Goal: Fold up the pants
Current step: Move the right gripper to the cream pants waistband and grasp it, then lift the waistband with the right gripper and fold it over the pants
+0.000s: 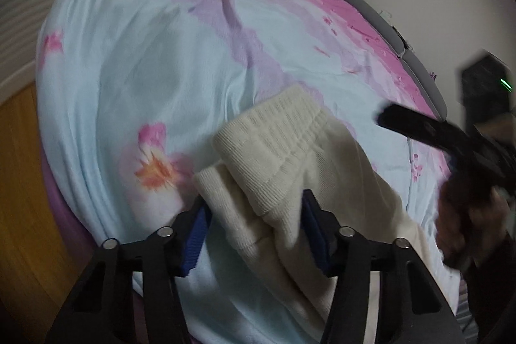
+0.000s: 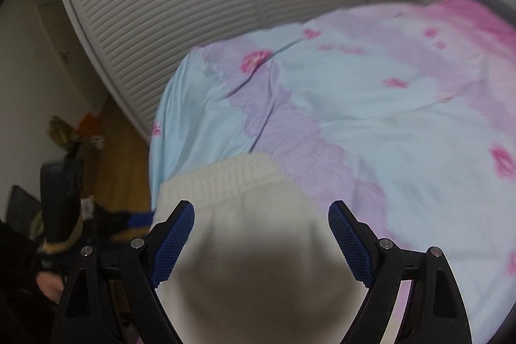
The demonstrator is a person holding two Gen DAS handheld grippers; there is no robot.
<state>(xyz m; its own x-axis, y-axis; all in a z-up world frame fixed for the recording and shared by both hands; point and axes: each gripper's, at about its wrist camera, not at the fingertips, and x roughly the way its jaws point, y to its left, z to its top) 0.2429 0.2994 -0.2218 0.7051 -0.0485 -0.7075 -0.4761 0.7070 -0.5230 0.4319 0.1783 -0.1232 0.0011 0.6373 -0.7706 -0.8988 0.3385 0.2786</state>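
The cream pants (image 1: 274, 170) lie bunched on the bed, their ribbed elastic waistband (image 1: 271, 131) folded over on itself and pointing up the mattress away from me. In my left wrist view the fabric runs between the blue pads of my left gripper (image 1: 254, 215); the jaws stand wide apart, one pad on each side of the cloth, and I cannot tell whether either pad actually presses it. From my right wrist view the same pants (image 2: 232, 215) fill the space between the fingers of my right gripper (image 2: 261, 211), the ribbed hem arching just ahead of the tips while the near part of the cloth blurs into a dark smear close to the lens. Those jaws are spread wide too, with the fabric sitting loose between them rather than pinched. In the left view the right gripper appears as a blurred black shape over the bed at the right edge, with my hand (image 1: 467, 224) behind it. Under everything lies the bedspread (image 1: 145, 79), pale blue with pink flowers and a lilac band, turning solid pink toward the far side. Beyond the bed stands a white louvred wardrobe door (image 2: 180, 2), and a wooden floor (image 1: 19, 182) shows beside the mattress.
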